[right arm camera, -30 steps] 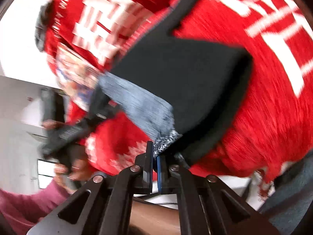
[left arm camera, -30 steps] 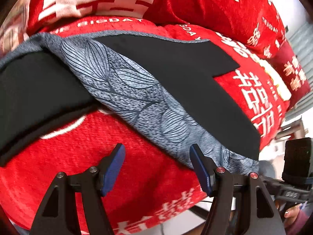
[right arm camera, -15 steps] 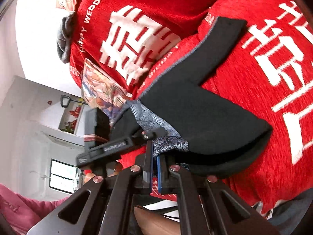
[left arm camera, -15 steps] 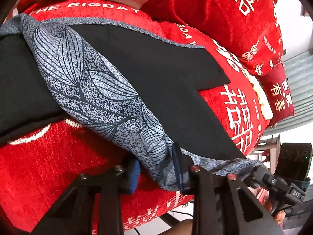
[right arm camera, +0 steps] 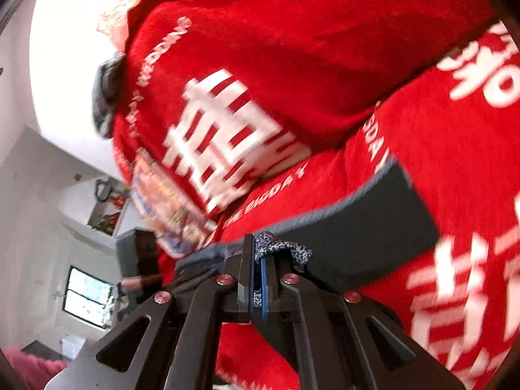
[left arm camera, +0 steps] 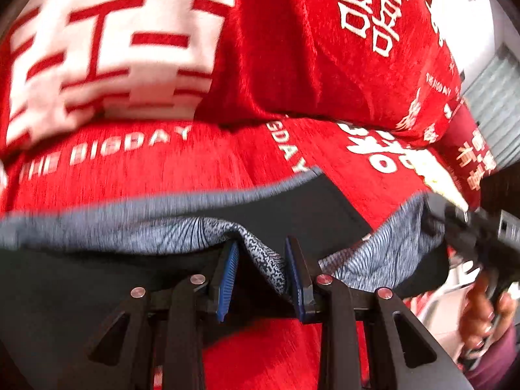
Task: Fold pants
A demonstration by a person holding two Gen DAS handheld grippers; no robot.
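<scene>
- Pants [left arm camera: 195, 227], black with grey leaf-print lining, lifted at near edge over red blanket [left arm camera: 146, 156].
- Stretched crosswise between both grippers; far part toward pillows [left arm camera: 292, 48].
- Left gripper [left arm camera: 260, 276] clamped on bunched lining; right gripper [right arm camera: 255, 279] pinched tight on hem.
- Blurred; leg ends cut off.

Red plush cover [left arm camera: 136, 169] with white characters and "THE BIGDAY" lettering spreads over the bed surface; matching red pillows [left arm camera: 325, 48] stacked behind it. Past the left edge of the right wrist view — pale walls [right arm camera: 39, 214], a bright window [right arm camera: 89, 295] low down, a dark cabinet [right arm camera: 136, 253], a small wall shelf [right arm camera: 107, 214]. Far right of the left wrist view — grey slatted shutter [left arm camera: 494, 78]. Daylight, strong; both views blurred.
</scene>
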